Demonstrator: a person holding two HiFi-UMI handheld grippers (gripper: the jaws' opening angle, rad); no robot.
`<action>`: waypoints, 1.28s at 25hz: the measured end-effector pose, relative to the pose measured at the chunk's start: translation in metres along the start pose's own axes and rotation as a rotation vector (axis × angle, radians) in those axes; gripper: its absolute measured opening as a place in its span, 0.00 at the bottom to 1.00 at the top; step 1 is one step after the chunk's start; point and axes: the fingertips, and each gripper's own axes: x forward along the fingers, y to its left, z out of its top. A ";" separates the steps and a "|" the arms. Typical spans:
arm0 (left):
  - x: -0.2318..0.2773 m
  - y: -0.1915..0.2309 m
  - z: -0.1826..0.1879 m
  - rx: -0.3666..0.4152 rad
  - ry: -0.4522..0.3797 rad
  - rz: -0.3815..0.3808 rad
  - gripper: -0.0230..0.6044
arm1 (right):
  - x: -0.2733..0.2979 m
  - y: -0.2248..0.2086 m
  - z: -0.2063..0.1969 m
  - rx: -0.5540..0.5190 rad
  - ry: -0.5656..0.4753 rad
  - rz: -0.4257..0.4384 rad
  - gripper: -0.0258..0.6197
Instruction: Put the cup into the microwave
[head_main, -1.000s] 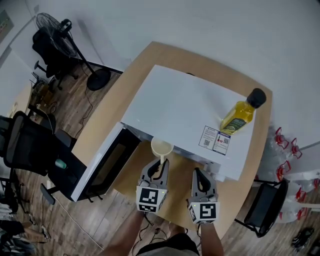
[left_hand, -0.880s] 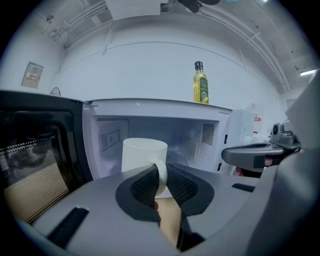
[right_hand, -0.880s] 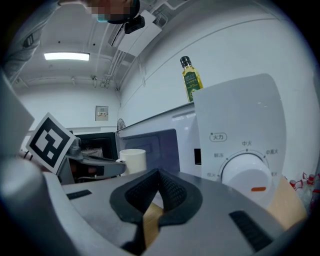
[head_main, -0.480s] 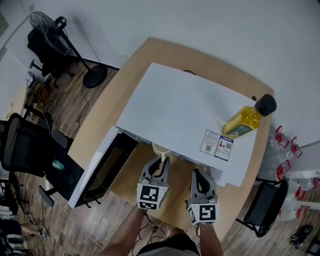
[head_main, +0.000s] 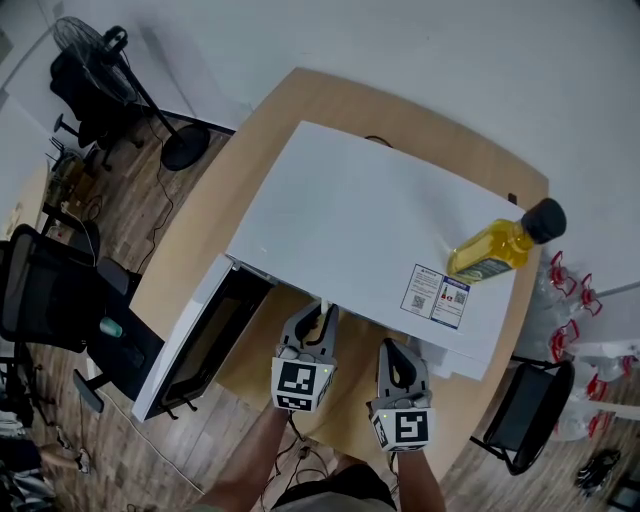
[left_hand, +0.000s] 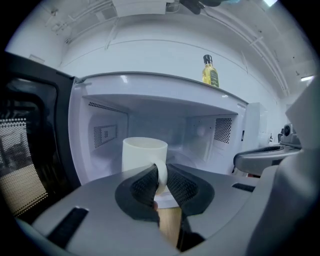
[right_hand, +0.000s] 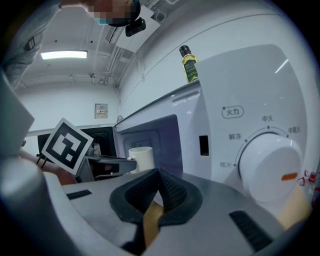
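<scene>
At the open microwave (head_main: 370, 215): one cup (left_hand: 144, 156), one oil bottle (head_main: 493, 251), two grippers.
We log the left gripper (left_hand: 161, 180) clamped on the cup's handle, cup at the cavity mouth; right gripper (right_hand: 159, 192) jaws together, empty, beside the dial (right_hand: 270, 167). Bottle stands on the microwave's top. Tan wooden table (head_main: 262, 125), plank floor (head_main: 150, 232), one fan (head_main: 92, 42), white walls.

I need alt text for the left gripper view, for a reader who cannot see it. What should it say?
The left tool holds a white cup by its handle at the mouth of the open microwave. The dark door is swung out at the left, and a yellow oil bottle stands on top.
</scene>
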 end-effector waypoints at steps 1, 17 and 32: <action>0.002 0.001 0.001 -0.002 -0.006 0.003 0.14 | 0.001 0.000 0.000 -0.001 0.001 0.003 0.07; 0.021 0.021 0.009 0.035 -0.022 0.062 0.16 | 0.004 -0.001 -0.006 0.014 0.016 0.011 0.07; 0.011 0.017 0.010 0.014 -0.012 0.060 0.43 | -0.002 0.004 -0.001 0.009 0.007 0.020 0.07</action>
